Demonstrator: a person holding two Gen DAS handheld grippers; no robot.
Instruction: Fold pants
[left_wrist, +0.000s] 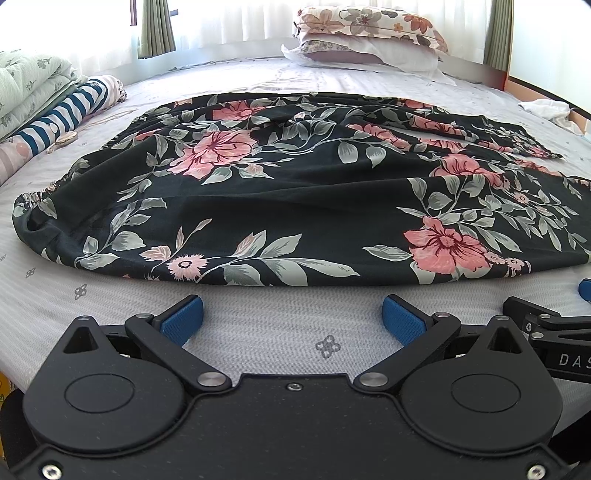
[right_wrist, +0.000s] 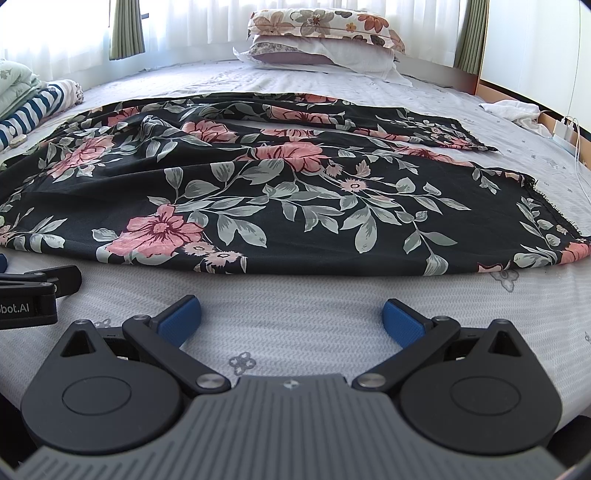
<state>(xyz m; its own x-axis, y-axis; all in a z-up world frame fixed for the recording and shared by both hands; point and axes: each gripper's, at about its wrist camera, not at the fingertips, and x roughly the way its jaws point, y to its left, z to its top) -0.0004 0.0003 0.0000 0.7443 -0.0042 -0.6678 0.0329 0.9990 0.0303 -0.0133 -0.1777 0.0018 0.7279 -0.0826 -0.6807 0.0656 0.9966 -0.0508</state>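
Pants (left_wrist: 295, 192), black with pink flowers and grey-green leaves, spread flat across the middle of the bed (left_wrist: 288, 332). Gathered waistband (left_wrist: 33, 201) at about 9 o'clock in the left wrist view; raw leg hems (right_wrist: 546, 206) out toward 3 o'clock in the right wrist view. Far leg (right_wrist: 369, 122) lying apart from the near one, a strip of sheet showing between them toward 2 o'clock. Loose folds and ripples running through the cloth, near edge rolled slightly under.

Left gripper (left_wrist: 293, 317) low at 6 o'clock, jaws spread wide, blue pads (left_wrist: 183, 319) bare, nothing held, just short of the near edge of the fabric. Right gripper (right_wrist: 291, 317) likewise at 6 o'clock of its own view, jaws equally wide apart, pads (right_wrist: 404, 321) holding nothing, resting close above the sheet near the cloth. Each claw glimpsed at the edge of the other's view: right one at 4 o'clock (left_wrist: 546, 325), left one at 9 o'clock (right_wrist: 37, 291).

Stacked pillows (left_wrist: 365, 40) at 12 o'clock by the curtains (left_wrist: 155, 26). Folded quilt (left_wrist: 26, 85) and striped bundle (left_wrist: 70, 110) at 10 o'clock. White cloth (right_wrist: 509, 110) at 2 o'clock, with a charger and cable (right_wrist: 565, 129) beside it at the bed's rim.
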